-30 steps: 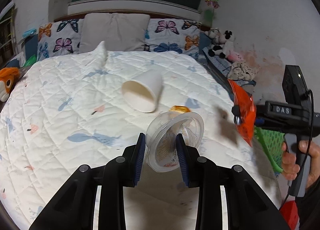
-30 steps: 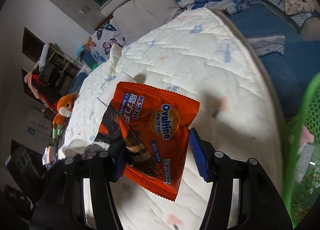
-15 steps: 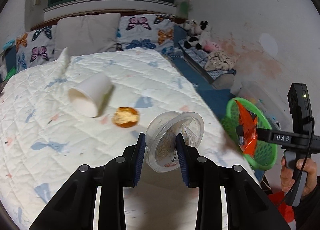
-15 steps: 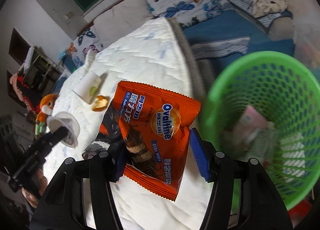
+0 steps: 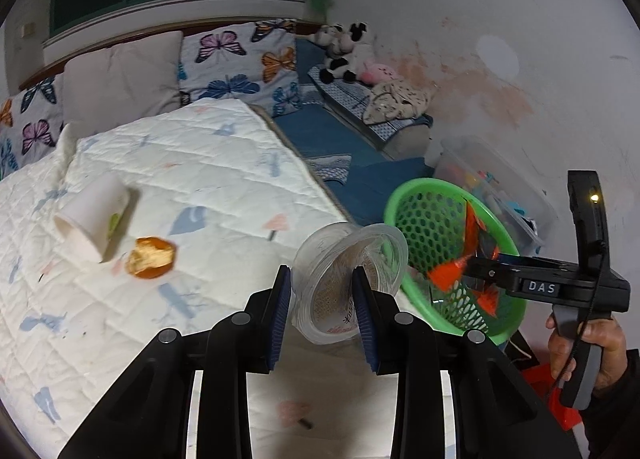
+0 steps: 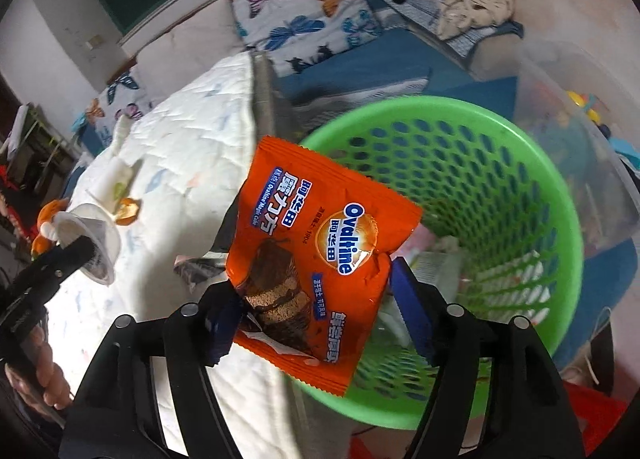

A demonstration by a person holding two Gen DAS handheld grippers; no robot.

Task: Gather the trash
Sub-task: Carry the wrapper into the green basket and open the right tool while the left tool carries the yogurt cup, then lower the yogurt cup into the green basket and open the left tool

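Bed point(image 5: 224, 163), quilted, carrying the litter not yet gathered; basket point(image 6: 560, 195), green and perforated, standing on the floor just beside the bed edge, so that trash can be carried off the quilt and let fall into it; some paper scraps already lie inside. Right claw point(image 6: 316, 299), held above the near rim of the basket and pointed downward, its jaws opening; the wrapper point(image 6: 320, 235), orange, hangs between them, touching the left pad and clear of the right one, evidently being released to fall into the basket. Left claw point(image 5: 322, 311), pressed together on the wall of the tub point(image 5: 348, 279), a clear plastic one tipped mouth-forward; it waits over the bed edge near the basket, probably next to be dropped. Cup point(image 5: 92, 219), white paper, on its side on the quilt; bun point(image 5: 151, 258), half eaten, touching or just beside the cup; both remain to be collected.
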